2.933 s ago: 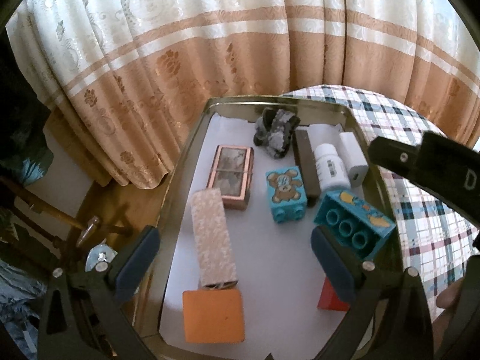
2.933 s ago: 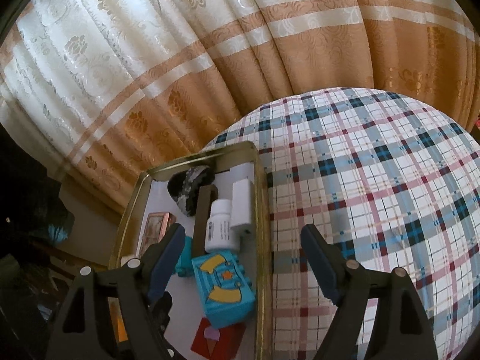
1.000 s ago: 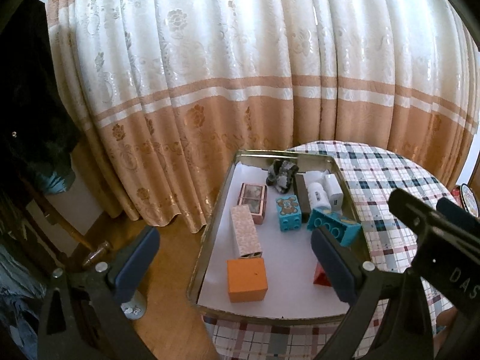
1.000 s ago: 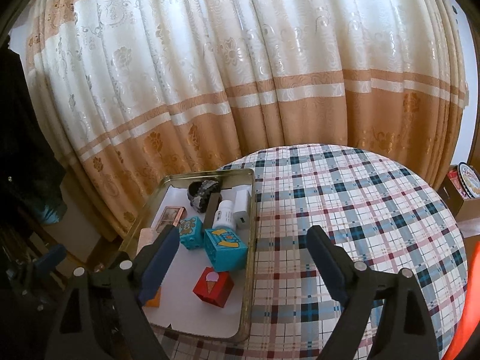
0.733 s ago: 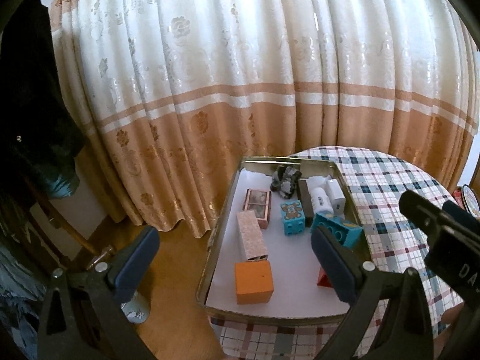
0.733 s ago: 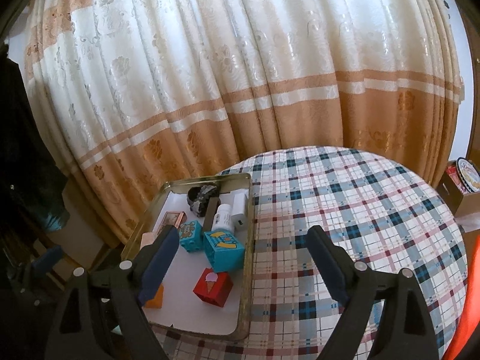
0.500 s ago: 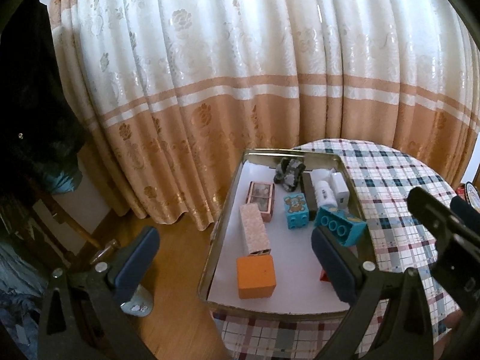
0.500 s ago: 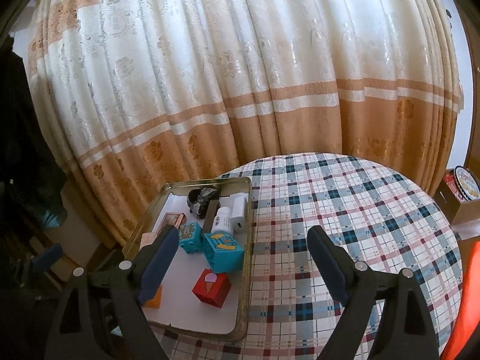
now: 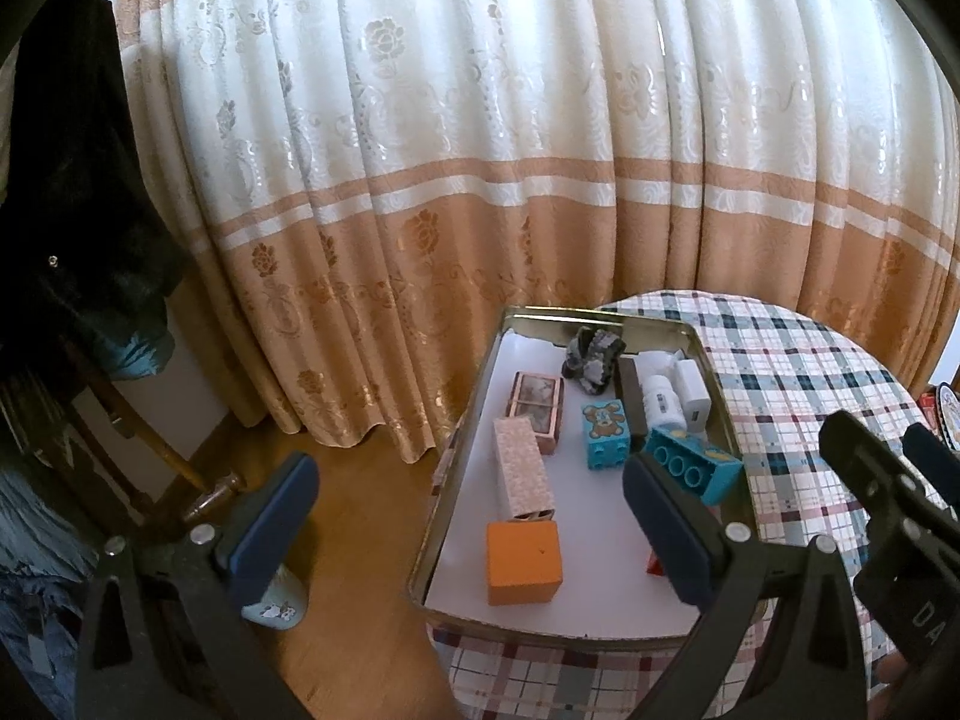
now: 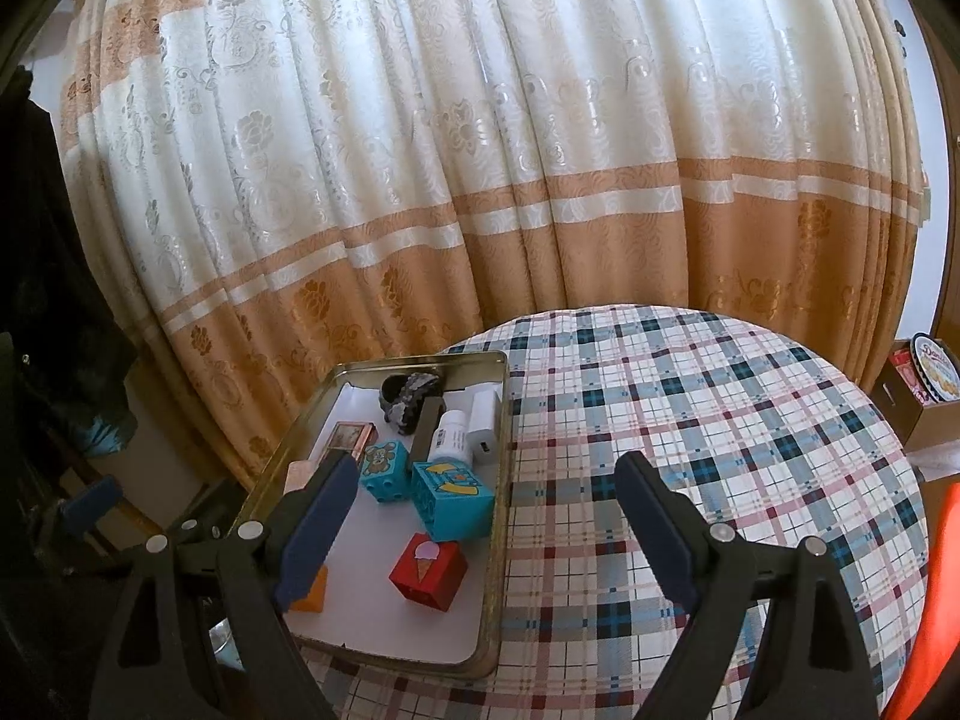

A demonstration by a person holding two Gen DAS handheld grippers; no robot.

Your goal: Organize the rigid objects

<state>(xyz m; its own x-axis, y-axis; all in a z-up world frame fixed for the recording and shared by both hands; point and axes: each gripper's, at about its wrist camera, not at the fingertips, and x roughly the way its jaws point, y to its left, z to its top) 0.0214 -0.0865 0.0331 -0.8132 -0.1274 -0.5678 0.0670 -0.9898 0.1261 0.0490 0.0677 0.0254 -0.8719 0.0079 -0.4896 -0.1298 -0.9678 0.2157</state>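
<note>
A gold metal tray (image 9: 465,438) (image 10: 503,420) sits at the left edge of a round table with a plaid cloth (image 10: 708,444). In it lie an orange cube (image 9: 523,561), a pink patterned box (image 9: 521,477), a framed tile (image 9: 537,399), a small teal bear block (image 9: 606,433), a large teal block (image 10: 453,499), a red cube (image 10: 427,569), a white bottle (image 10: 451,433), a white charger (image 10: 485,427) and a dark rock (image 9: 591,355). My left gripper (image 9: 468,531) is open and empty, well back from the tray. My right gripper (image 10: 483,531) is open and empty above the tray's right rim.
Cream and tan curtains (image 10: 480,180) hang behind the table. A wooden floor (image 9: 354,516) lies left of it, with dark furniture (image 9: 72,276) further left. A cookie tin (image 10: 935,369) on a box sits at the far right. The right gripper's body (image 9: 888,516) shows in the left wrist view.
Both grippers have pulled back and up from the tray, so it looks smaller and more curtain shows. Both stay open and empty. The objects in the tray have not moved.
</note>
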